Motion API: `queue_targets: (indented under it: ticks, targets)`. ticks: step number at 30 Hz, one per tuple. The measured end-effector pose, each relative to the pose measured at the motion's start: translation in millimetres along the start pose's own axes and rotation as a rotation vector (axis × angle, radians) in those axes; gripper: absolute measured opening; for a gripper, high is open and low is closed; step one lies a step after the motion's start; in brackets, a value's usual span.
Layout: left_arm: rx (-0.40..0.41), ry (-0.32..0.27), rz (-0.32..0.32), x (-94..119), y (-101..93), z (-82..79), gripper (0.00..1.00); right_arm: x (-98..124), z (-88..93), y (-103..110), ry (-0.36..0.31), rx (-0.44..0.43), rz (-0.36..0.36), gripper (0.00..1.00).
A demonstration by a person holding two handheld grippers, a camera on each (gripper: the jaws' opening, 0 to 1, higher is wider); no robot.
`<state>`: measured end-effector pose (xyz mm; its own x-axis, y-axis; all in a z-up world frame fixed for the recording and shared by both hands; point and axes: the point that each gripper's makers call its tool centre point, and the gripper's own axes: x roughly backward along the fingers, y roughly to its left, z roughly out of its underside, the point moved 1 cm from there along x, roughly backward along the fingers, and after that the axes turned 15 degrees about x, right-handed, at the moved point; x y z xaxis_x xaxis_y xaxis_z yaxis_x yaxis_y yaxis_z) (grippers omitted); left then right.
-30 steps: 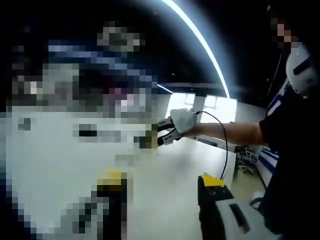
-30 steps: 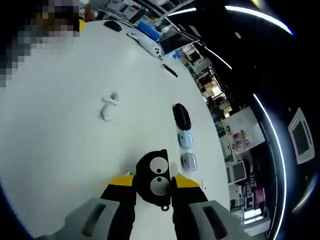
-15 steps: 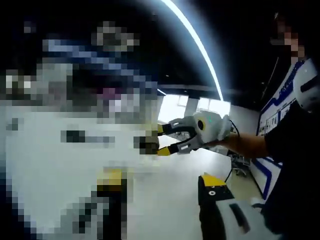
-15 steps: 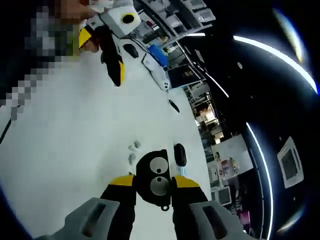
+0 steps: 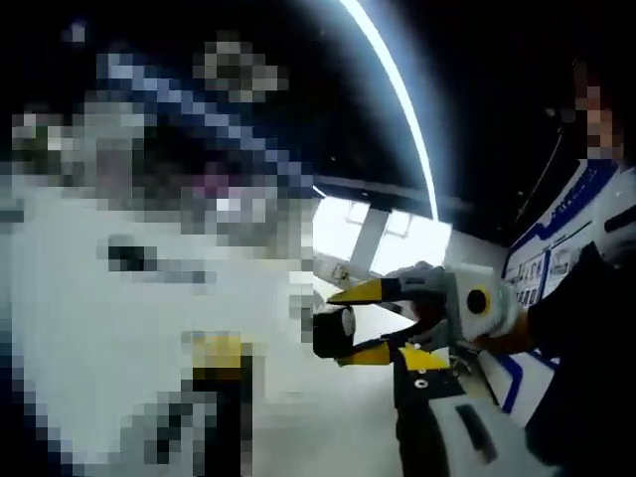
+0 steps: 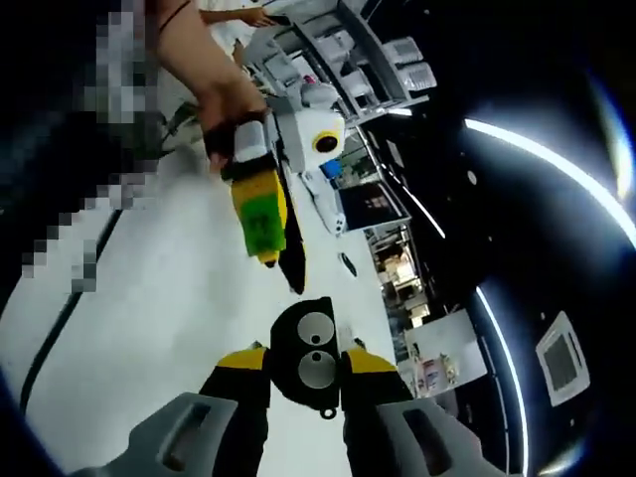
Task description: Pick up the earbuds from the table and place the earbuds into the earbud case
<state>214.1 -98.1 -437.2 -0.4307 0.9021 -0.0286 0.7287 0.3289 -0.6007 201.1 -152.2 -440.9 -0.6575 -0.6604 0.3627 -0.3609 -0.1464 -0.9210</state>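
A: What is hidden or hard to make out?

B: In the left gripper view much of the table (image 5: 89, 298) at 9 o'clock is blurred into blocks. No earbuds can be made out in either view. In the right gripper view the table (image 6: 149, 328) is partly covered by an arm and the left gripper (image 6: 268, 253).

A: How are the grippers held?

B: The right gripper (image 6: 306, 383) is clamped on the black case (image 6: 310, 353), which is gripped between its yellow-tipped jaws at 6 o'clock. The same case (image 5: 333, 333) is seen in the left gripper view, held by the right gripper (image 5: 363, 323) at about 4 o'clock. The left gripper (image 5: 328, 373) is seen with its jaws well apart and nothing between them.

A: What differs from half a second ago?

B: The left gripper, then at 11 o'clock in the right gripper view, is now seen larger and nearer, just above the case. Two small pale items seen on the table beside the case can no longer be made out. In the left gripper view the right gripper has been brought lower and closer.

A: And the surface and room?

B: A white table is seen in a dark room. A curved light strip (image 5: 397, 109) is seen overhead, and shelving (image 6: 383, 60) at 1 o'clock in the right gripper view.
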Motion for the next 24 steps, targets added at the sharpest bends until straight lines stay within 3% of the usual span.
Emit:
queue_targets:
  ticks: [12, 24]
  targets:
    - [0.028, 0.046, 0.053, -11, -9.8, 14.8, 0.50, -2, -17.6, 18, -0.039, 0.098, 0.002, 0.26]
    - [0.034, 0.147, 0.039, -21, -6.5, 33.0, 0.30, -8, -30.5, 23, -0.069, 0.141, 0.006, 0.26]
